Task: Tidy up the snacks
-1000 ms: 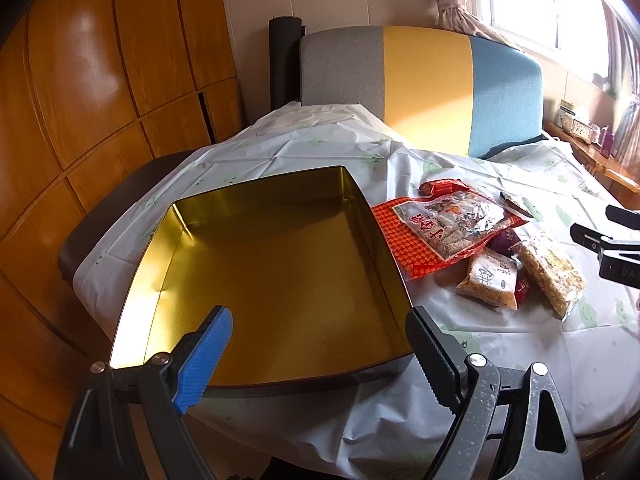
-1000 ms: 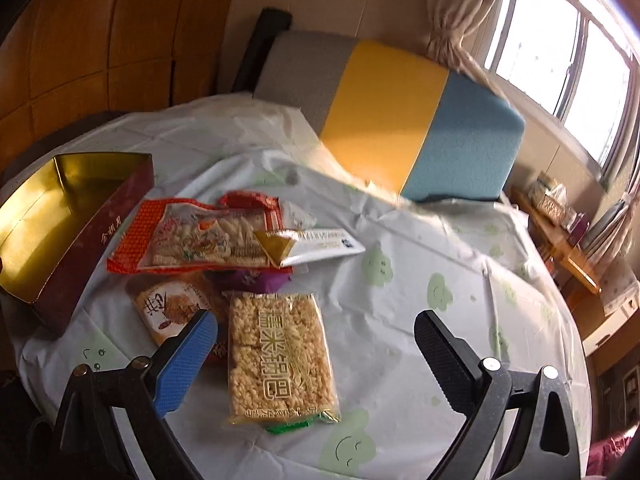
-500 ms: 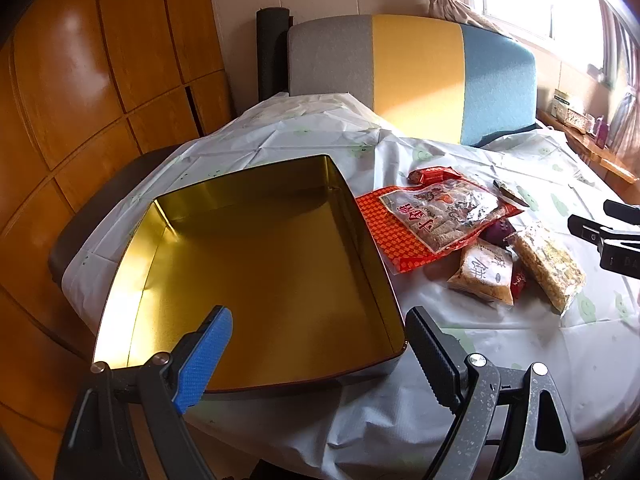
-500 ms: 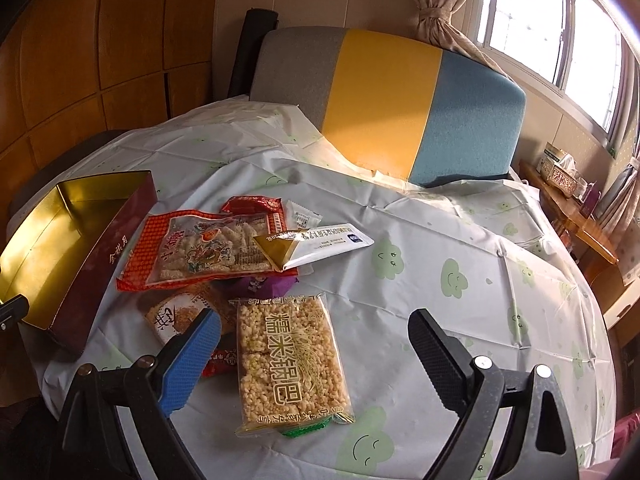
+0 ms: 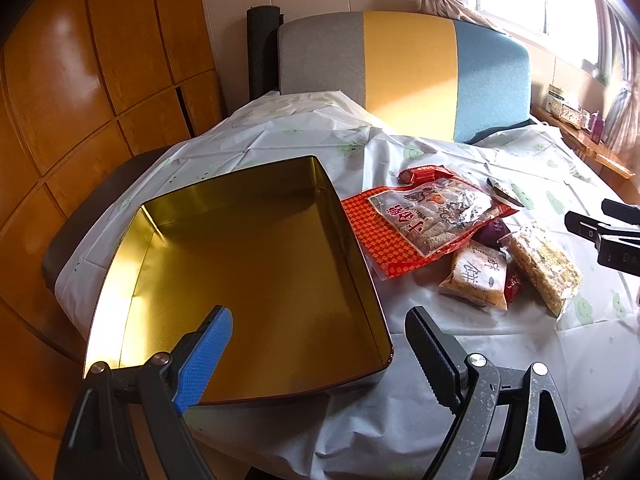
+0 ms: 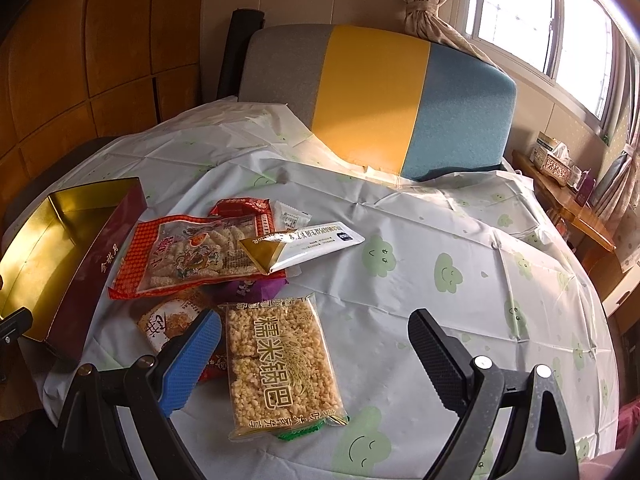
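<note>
Right wrist view: the puffed-rice bar packet (image 6: 282, 364) is lying flat on the cloud-print tablecloth (image 6: 460, 280), between the spread fingers of my right gripper (image 6: 314, 364), which is hanging wide open above it and gripping nothing. Just beyond, the red crisp bag (image 6: 188, 256), the white-and-gold sachet (image 6: 304, 244), a purple wrapper (image 6: 248, 289) and the round-cake packet (image 6: 168, 318) are overlapping in a loose heap. Left of the heap, the gold-lined tin (image 6: 52, 248) is standing empty. In the left wrist view my left gripper (image 5: 316, 344) is likewise wide open and empty, hovering over the tin's near right corner (image 5: 380, 352).

Risk, as I am judging it: the slick film could be slipping from the pads, or the blue finger, now overlapping the round-cake packet, could be dragging that neighbour along.

Against the earlier frames, both views are now sitting more level and framing more of the chair and window; snacks and tin are lying as before.
</note>
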The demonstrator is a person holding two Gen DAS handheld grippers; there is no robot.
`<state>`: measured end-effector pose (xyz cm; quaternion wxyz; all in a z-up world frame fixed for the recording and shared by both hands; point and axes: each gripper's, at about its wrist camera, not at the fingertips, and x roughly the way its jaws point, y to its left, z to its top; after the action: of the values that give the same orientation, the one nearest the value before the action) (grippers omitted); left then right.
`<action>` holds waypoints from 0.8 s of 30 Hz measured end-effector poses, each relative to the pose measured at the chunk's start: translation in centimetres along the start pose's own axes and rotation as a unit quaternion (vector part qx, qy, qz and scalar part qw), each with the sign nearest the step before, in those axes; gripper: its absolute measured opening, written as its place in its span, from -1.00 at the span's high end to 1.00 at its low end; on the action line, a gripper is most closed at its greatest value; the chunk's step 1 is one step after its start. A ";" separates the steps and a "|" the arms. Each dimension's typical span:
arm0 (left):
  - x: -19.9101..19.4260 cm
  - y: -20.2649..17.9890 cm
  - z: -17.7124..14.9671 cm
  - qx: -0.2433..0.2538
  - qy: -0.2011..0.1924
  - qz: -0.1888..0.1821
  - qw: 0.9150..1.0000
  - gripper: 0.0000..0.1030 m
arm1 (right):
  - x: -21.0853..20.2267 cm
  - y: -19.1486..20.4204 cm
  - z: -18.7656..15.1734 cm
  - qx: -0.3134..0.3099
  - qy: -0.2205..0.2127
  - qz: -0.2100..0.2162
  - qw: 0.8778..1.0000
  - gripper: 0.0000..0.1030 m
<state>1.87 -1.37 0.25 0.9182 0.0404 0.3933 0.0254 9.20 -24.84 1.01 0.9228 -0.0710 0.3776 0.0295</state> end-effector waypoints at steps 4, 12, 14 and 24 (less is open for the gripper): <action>0.7 -0.4 0.7 0.008 0.006 -0.008 1.000 -0.72 | 0.3 -0.1 0.1 0.004 0.004 -0.001 1.000 -0.86; 3.2 -2.4 3.8 0.067 0.032 -0.076 0.994 -0.05 | 0.7 -1.1 0.2 0.029 0.012 -0.004 0.999 -0.86; 3.9 -3.8 4.6 0.104 0.034 -0.095 0.989 0.03 | 0.7 -1.3 0.3 0.034 0.012 -0.006 0.999 -0.86; 8.0 -11.6 6.9 0.260 0.029 -0.101 0.960 -0.17 | 0.2 -3.7 0.7 0.092 0.007 0.000 0.996 -0.86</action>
<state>12.51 -12.71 -1.86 0.8620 0.2371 0.4145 -0.1700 10.26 -28.44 1.81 0.9227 0.0143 0.3853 -0.0060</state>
